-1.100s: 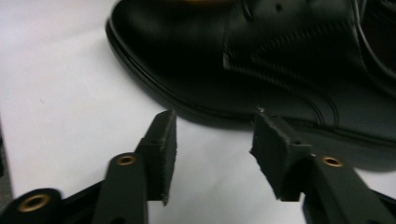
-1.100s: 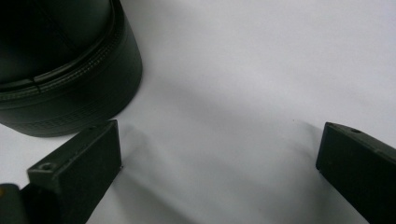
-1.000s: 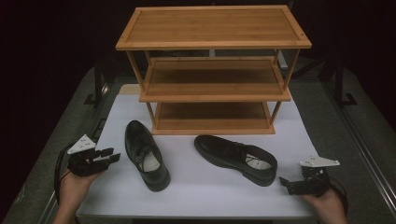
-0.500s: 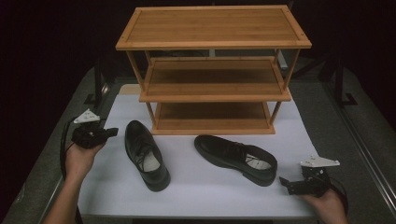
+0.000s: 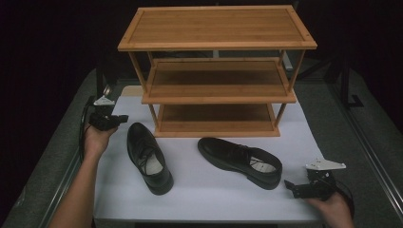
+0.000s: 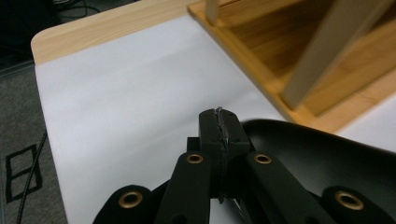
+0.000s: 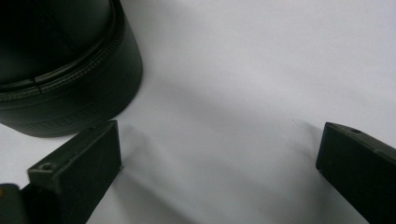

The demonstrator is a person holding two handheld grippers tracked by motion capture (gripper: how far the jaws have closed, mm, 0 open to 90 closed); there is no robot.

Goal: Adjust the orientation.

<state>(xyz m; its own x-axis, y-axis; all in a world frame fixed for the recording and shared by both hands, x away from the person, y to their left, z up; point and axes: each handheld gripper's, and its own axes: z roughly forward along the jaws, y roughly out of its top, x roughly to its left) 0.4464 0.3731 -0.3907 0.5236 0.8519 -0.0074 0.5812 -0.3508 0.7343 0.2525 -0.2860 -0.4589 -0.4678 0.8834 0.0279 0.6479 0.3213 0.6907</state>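
Lying apart on the white surface, the two black dress shoes look set out for shelving: the left shoe points its toe toward the near edge, its heel end toward the rack, while the right shoe lies slantwise, its heel close to the near right. Beside the left shoe's heel end hovers the left claw, its jaws pressed flat together with nothing between them, having just closed; in the left gripper view the shut tips sit just above the shoe's glossy leather, not clearly touching it. At the near right, the right claw rests low with its jaws spread wide and empty, the right shoe's heel just ahead of one jaw. Behind both shoes stands the wooden three-tier rack, all shelves bare, its bottom shelf near surface level and likely the easiest target. Open white room lies between the shoes and along the front edge; the rack's posts narrow any entry.
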